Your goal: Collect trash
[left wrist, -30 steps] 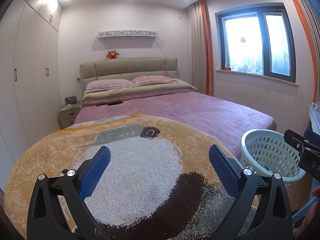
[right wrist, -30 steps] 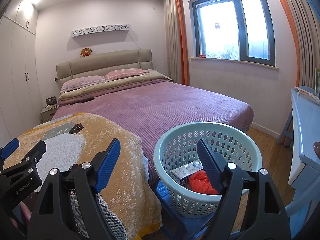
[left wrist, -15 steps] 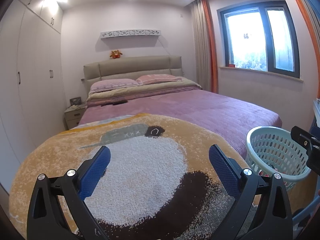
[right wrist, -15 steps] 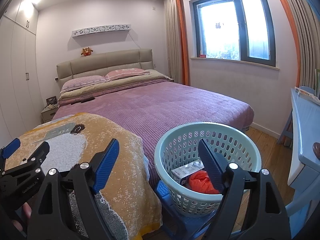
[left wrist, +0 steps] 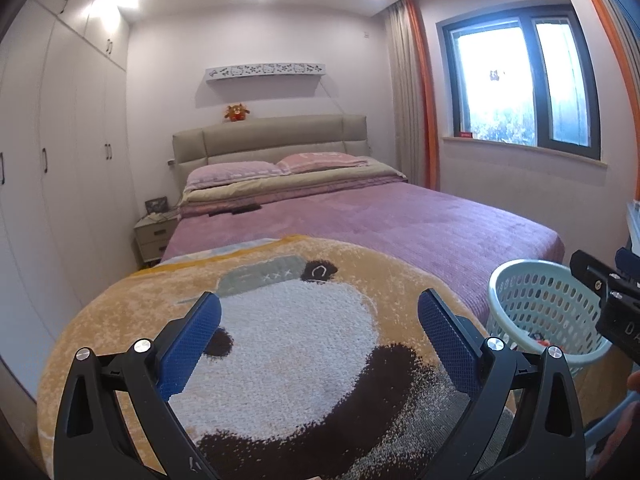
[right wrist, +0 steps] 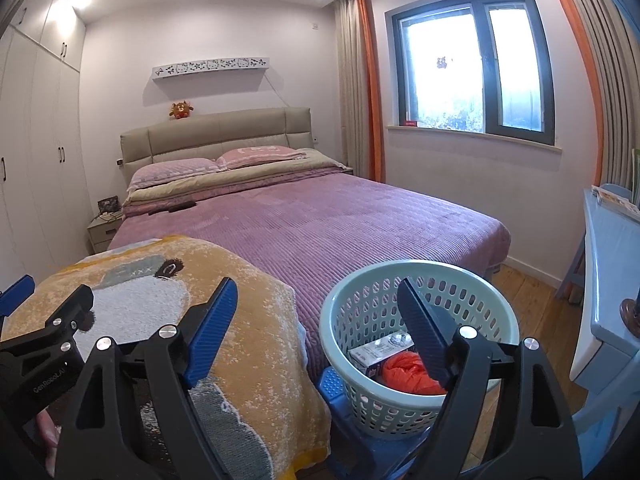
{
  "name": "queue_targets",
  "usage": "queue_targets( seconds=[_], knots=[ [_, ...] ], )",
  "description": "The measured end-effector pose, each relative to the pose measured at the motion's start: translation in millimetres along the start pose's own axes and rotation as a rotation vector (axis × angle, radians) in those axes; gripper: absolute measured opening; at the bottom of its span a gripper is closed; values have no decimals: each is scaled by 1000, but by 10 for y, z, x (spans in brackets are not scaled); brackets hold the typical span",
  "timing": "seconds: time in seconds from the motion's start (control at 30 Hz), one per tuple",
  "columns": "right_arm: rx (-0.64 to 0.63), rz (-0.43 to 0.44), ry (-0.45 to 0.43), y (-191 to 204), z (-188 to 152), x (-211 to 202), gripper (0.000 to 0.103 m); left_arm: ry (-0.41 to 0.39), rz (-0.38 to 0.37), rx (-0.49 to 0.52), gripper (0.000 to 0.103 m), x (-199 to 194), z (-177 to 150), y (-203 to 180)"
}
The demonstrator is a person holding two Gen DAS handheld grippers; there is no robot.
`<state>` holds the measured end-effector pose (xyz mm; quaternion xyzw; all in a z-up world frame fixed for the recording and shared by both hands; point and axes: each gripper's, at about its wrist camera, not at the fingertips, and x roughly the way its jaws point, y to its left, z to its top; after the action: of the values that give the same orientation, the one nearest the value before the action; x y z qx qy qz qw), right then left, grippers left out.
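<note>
A pale green perforated basket (right wrist: 496, 312) stands on a blue stool (right wrist: 334, 384) at the foot of the bed; it also shows in the left wrist view (left wrist: 520, 280). In it lie a crumpled orange piece (right wrist: 404, 370) and a white carton (right wrist: 380, 350). My right gripper (right wrist: 316, 308) is open and empty, held in front of the basket and the blanket's edge. My left gripper (left wrist: 320, 320) is open and empty above the orange bear-pattern blanket (left wrist: 280, 340). Each gripper shows at the edge of the other's view.
A purple bedspread (right wrist: 340, 224) covers the bed, with dark flat items (left wrist: 240, 210) near the pillows. A nightstand (left wrist: 154, 232) and white wardrobes (left wrist: 60, 160) stand at left. A blue desk (right wrist: 612, 272) stands at right, over a wood floor (right wrist: 536, 304).
Both views have shifted slightly; the basket sits farther right in the left wrist view. Both grippers stay open and empty.
</note>
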<state>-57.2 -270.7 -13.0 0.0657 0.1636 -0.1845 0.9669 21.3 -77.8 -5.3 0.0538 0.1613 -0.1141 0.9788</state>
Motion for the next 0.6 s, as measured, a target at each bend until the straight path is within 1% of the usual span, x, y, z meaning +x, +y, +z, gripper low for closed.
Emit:
queue_targets(
  seconds=[0.13, 0.27, 0.33, 0.4, 0.6],
  knots=[
    [-17, 6, -15, 47, 33, -73, 78, -29, 36, 10, 96, -77, 32, 24],
    [-25, 13, -23, 81, 66, -117, 79, -37, 44, -2, 96, -134, 55, 65],
    [-27, 18, -25, 101, 77, -135, 80, -44, 82, -4, 96, -160, 57, 87],
    [-36, 21, -27, 125, 86, -153, 80, -50, 103, -3, 96, -184, 62, 110],
    [-52, 28, -28, 185, 74, -180, 81, -49, 108, -15, 96, -232, 59, 160]
  ],
)
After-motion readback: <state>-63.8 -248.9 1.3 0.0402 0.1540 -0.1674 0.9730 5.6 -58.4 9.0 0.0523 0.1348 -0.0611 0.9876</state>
